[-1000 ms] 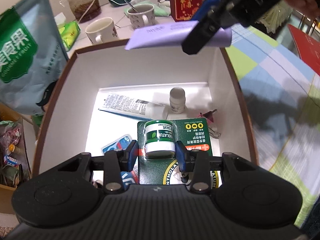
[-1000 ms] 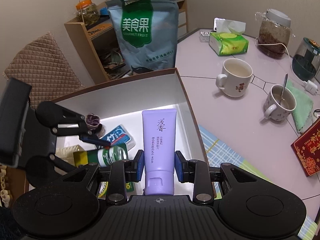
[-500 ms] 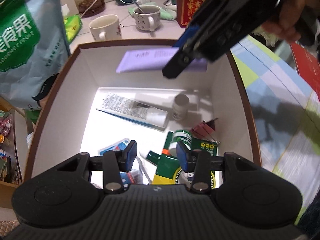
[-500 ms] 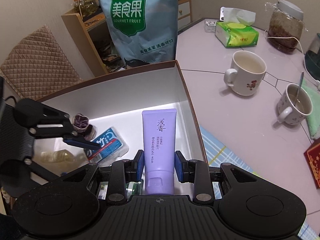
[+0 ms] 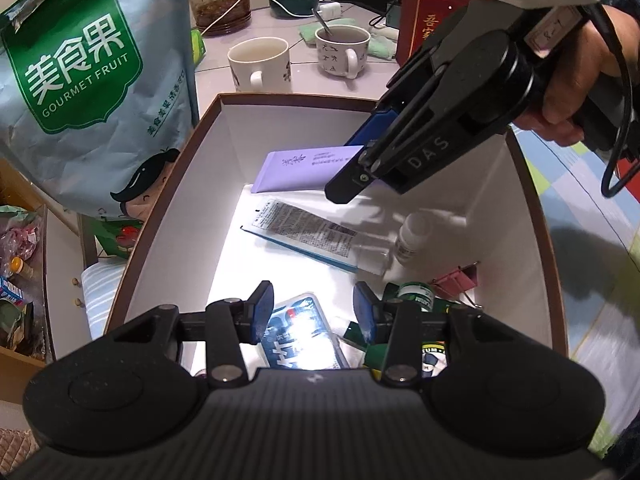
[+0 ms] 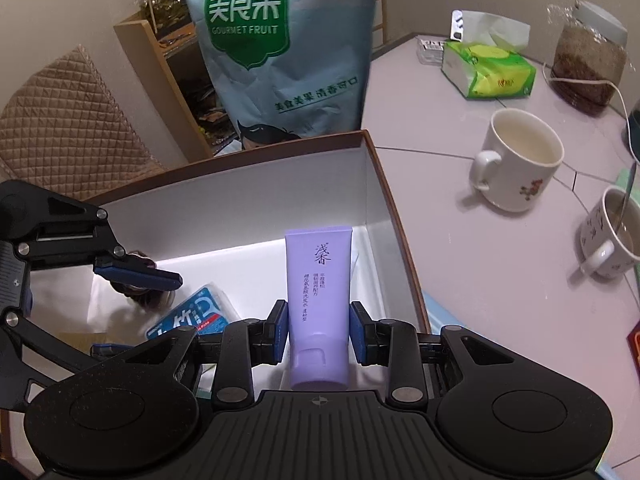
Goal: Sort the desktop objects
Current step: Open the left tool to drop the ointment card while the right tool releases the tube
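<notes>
Cluttered desk (image 6: 460, 216) surrounds a white box (image 5: 224, 152), where the right gripper (image 6: 318, 330) clamps a purple tube (image 6: 318, 280) low inside, seemingly not yet touching the floor. Left gripper (image 5: 314, 314) hangs spread and empty over a blue pack (image 5: 298, 336). Placing is in hand; next, lower slightly and release.

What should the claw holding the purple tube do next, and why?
Probably lower it a little more, then open. The right gripper grips the purple tube inside the white box, above the floor near the far wall. The left gripper is open and holds nothing, so nothing else waits.
</notes>
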The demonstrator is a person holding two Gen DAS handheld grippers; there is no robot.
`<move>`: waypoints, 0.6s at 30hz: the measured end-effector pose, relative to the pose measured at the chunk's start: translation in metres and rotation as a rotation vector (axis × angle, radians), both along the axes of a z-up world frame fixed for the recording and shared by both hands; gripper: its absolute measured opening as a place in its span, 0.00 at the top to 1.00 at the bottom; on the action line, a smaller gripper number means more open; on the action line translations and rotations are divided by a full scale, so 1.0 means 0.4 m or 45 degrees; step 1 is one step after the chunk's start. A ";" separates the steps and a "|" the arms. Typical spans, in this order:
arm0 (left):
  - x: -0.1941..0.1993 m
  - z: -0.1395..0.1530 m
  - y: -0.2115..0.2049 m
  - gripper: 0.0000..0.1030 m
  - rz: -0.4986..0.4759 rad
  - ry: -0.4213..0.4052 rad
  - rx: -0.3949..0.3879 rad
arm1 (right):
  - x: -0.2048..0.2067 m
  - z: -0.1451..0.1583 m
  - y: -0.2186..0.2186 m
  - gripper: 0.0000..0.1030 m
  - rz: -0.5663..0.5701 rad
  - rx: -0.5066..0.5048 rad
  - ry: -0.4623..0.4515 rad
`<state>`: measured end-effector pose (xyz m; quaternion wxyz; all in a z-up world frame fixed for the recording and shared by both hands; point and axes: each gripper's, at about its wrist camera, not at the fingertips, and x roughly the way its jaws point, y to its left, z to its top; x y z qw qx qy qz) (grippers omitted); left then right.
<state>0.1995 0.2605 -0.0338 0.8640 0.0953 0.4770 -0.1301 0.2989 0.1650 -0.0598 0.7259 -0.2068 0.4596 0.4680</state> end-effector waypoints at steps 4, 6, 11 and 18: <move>0.000 -0.007 0.007 0.62 0.001 0.008 0.001 | -0.041 -0.014 0.025 0.70 0.062 -0.090 -0.232; 0.000 -0.011 0.009 0.62 0.006 0.014 -0.002 | -0.069 -0.026 0.038 0.70 0.122 -0.168 -0.385; -0.001 -0.016 0.012 0.62 0.011 0.022 -0.012 | -0.075 -0.036 0.027 0.70 0.151 -0.192 -0.428; 0.000 -0.024 0.014 0.61 0.041 0.067 0.020 | -0.073 -0.010 0.000 0.70 0.143 -0.169 -0.386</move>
